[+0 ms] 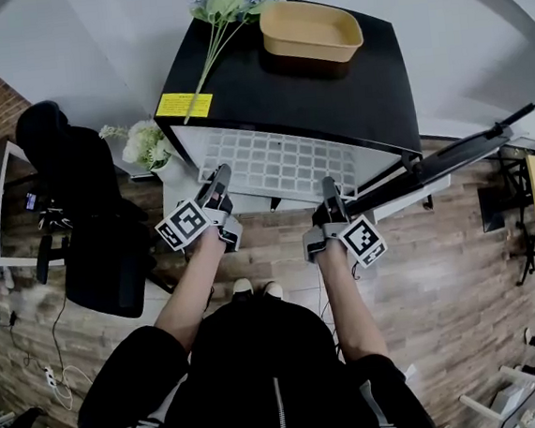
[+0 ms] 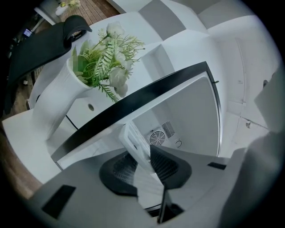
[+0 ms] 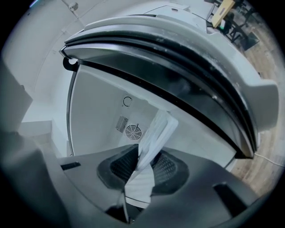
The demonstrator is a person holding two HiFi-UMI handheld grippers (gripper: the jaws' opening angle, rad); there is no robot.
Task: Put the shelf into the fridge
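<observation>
1. The fridge is a squat black-topped box with its white inside open towards the person, so the mouth is ready for the load.
2. A black chair sits well off to the left, out of the path.
3. The door is swung out wide on the right. It stays clear of the opening, though it is near the right arm.
4. The shelf, a white grid, lies flat in the mouth. Its far edge looks to be under the top while its near edge is still outside.
5. A yellow tub and a flower spray rest on the fridge top, above the action. A white vase of flowers stands just beside the left front corner, the closest thing to knock.
6. The left gripper has its jaws clamped on the shelf's near edge. The right gripper is clamped likewise, one at each end, presumably to keep it level.
7. The rear fan shows past the shelf, so the cavity looks clear.
</observation>
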